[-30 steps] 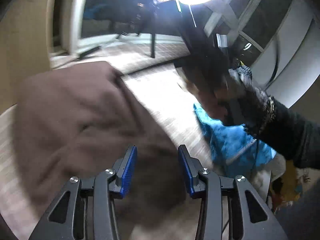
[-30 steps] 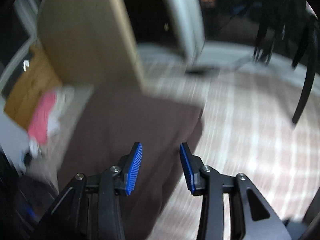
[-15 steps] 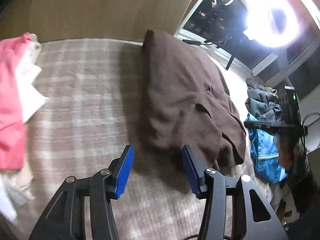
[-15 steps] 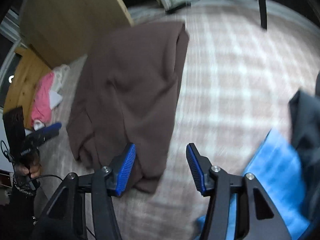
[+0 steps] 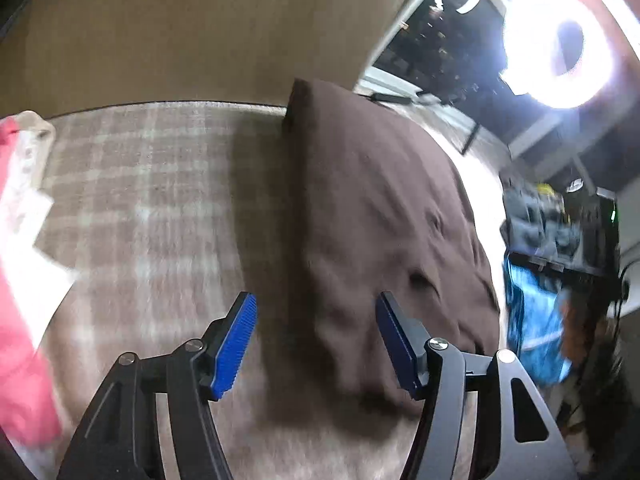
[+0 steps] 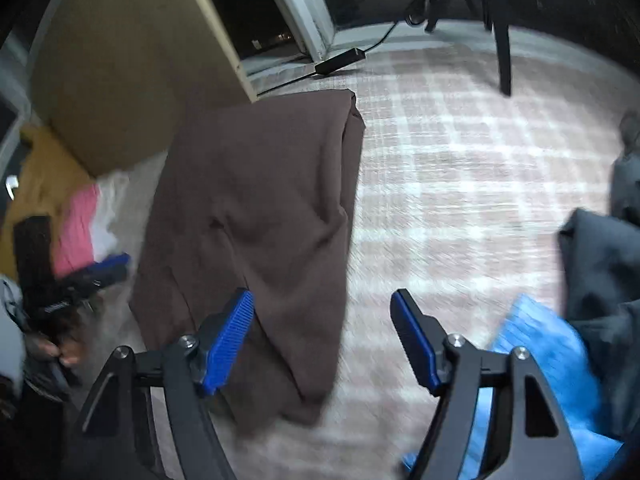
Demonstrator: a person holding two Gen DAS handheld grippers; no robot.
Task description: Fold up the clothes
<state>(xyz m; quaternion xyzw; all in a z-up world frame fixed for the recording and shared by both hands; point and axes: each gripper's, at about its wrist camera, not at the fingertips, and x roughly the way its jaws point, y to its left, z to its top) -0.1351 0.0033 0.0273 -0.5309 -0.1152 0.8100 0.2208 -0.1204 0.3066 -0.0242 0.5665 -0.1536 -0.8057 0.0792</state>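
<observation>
A brown garment [image 5: 372,216] is lying stretched out on a plaid cover [image 5: 152,208], and everything else here is placed relative to it. In the right wrist view the same brown garment [image 6: 256,216] is running from a squared far corner down to a rumpled near end, with creases crossing its middle, resting on the plaid cover [image 6: 448,168].

The left gripper [image 5: 316,338] is hovering above the garment's near end with its jaws spread wide and nothing between them; its blue pads [image 5: 234,344] are not touching the cloth. The right gripper [image 6: 322,342] is also hanging with its jaws wide apart and empty, its left pad over the garment's near edge and its right pad over bare plaid just beside that edge.

To the garment's left in the left wrist view, well apart from it, a pink cloth [image 5: 16,320] is lying with some white fabric [image 5: 28,216]. To its right, a blue cloth [image 5: 532,320] is sitting next to a heap of dark grey clothes [image 5: 536,216]. In the right wrist view the blue cloth [image 6: 536,344] is lying right of the garment, partly under a dark grey garment [image 6: 600,264].

Beyond the garment's far corner a tan board [image 5: 180,28] is standing, and a ring light [image 5: 560,44] is glowing up to the right. The picture is blurred, so fine cloth detail is hard to tell.
</observation>
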